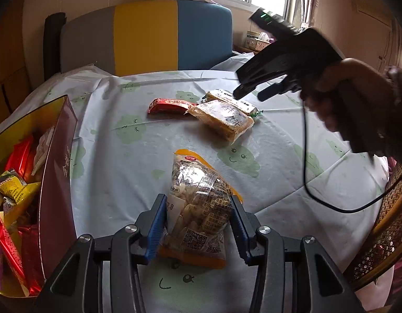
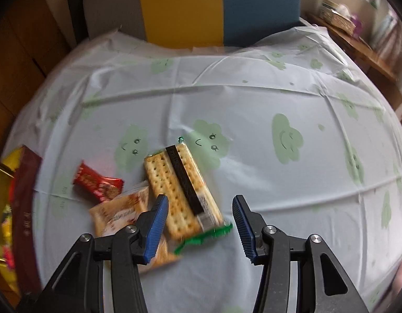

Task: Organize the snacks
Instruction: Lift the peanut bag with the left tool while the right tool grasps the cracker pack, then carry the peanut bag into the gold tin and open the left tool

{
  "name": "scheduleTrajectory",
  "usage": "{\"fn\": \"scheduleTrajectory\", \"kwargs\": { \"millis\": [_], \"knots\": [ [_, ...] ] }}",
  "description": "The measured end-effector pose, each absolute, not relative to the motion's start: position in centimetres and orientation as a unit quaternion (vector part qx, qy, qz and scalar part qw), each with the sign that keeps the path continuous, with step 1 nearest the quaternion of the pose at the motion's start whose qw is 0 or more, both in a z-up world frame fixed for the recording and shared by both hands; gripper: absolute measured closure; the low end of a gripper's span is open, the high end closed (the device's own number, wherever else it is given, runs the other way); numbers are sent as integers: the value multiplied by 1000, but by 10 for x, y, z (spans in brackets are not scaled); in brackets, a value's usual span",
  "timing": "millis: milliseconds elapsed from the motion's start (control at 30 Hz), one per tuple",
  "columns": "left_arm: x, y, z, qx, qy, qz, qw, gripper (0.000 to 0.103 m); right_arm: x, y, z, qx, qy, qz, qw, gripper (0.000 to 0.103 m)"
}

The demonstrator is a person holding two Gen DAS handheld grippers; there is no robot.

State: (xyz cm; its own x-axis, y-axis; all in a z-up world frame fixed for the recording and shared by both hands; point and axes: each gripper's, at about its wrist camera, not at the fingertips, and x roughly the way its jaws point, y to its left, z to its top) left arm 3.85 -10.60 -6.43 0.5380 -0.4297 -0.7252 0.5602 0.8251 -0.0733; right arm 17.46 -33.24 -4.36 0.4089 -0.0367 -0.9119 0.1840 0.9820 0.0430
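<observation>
The left gripper (image 1: 198,224) is closed on a clear bag of snacks (image 1: 198,208) with orange edges; the blue pads (image 1: 156,227) are pressed against both sides of the bag, whose lower part lies on the tablecloth (image 1: 122,156). To the left of this gripper an open gift box (image 1: 56,182) is seen, filled with red and yellow wrapped snacks. Ahead of the gripper, further on the cloth, a red wrapped bar (image 1: 169,105), an orange cracker pack (image 1: 222,120) and a long cracker packet (image 1: 232,100) are lying close together.

The right gripper (image 2: 198,224) is held by a hand (image 1: 352,99) and is pointed down above this group. Its jaws are partly open and nothing is pressed between them. The long cracker packet (image 2: 182,190), with a black band and a green torn end, is found between the two fingers and just ahead of them, still flat on the cloth. The orange cracker pack (image 2: 120,214) is partly under the left finger (image 2: 155,229), and the red wrapped bar (image 2: 96,180) lies further to the left. The view from this gripper is blurred.
</observation>
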Motion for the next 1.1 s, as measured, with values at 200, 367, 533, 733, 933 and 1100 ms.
{"fn": "scheduleTrajectory", "kwargs": {
  "millis": [200,367,533,733,933,1100],
  "knots": [
    [41,-103,-64,67,391,-285,873,54,184,-335,-48,80,539,-48,837,45],
    [41,-101,-63,60,393,-284,873,54,180,-324,-46,76,547,-11,834,44],
    [40,-102,-63,60,394,-282,873,53,185,-310,-61,32,561,-24,827,43],
    [41,-102,-63,63,393,-281,873,53,179,-311,-57,27,557,-30,830,50],
    [42,-101,-64,61,391,-281,874,53,141,-323,-40,11,559,-49,827,50],
    [40,-103,-64,66,388,-278,876,53,106,-346,-57,31,612,-67,787,50]
  ]
}}
